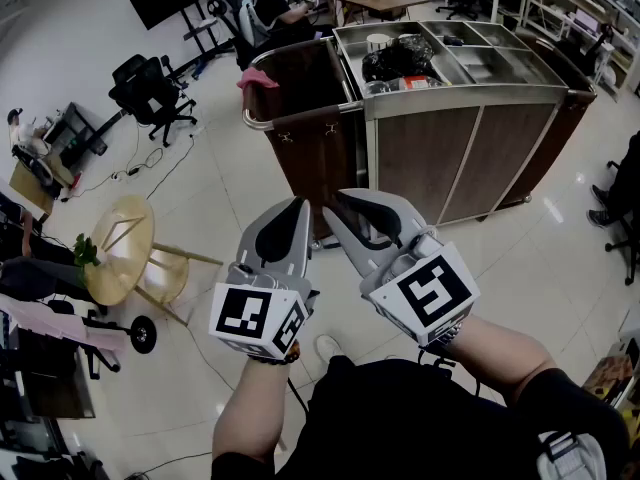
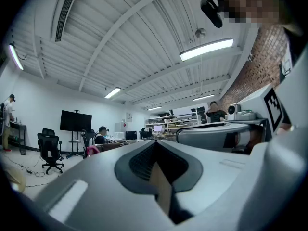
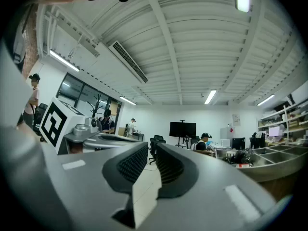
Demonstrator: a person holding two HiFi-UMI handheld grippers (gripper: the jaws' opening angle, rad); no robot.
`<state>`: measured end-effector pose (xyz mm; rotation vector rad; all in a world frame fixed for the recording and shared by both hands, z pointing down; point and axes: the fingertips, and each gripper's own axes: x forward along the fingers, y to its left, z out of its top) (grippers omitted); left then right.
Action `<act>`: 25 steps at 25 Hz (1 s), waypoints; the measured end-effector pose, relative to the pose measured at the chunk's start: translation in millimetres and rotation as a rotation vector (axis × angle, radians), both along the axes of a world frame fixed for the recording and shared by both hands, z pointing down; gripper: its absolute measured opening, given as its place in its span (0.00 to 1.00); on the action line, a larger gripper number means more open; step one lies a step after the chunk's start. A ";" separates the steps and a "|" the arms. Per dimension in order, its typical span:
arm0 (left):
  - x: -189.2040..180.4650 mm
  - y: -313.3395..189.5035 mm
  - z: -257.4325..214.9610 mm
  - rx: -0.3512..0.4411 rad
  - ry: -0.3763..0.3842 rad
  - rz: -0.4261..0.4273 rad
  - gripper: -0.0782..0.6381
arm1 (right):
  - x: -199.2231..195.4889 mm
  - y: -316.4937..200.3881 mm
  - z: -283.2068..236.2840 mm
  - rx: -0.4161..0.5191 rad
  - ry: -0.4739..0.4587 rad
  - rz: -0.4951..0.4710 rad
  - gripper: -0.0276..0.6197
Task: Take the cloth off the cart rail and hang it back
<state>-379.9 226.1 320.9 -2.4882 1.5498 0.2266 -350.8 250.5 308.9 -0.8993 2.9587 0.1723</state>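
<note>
Pink cloth [image 1: 258, 79] is bunched on the cart rail [image 1: 292, 118], upper left of centre and well apart from my left tool [image 1: 296, 208] (together, empty) and right tool [image 1: 338, 208] (slightly apart, empty); looks light and limp, so I'd pinch a raised fold.

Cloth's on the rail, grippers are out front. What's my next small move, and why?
Probably move the right gripper forward toward the pink cloth draped over the cart rail. Both it and the left gripper are well short of the cart and hold nothing; the right jaws stand slightly apart, the left's together.
</note>
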 end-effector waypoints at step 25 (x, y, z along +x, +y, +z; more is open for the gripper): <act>-200.7 -97.6 -14.2 -0.004 0.031 0.060 0.11 | -196.4 -110.1 -18.3 0.061 0.039 0.082 0.16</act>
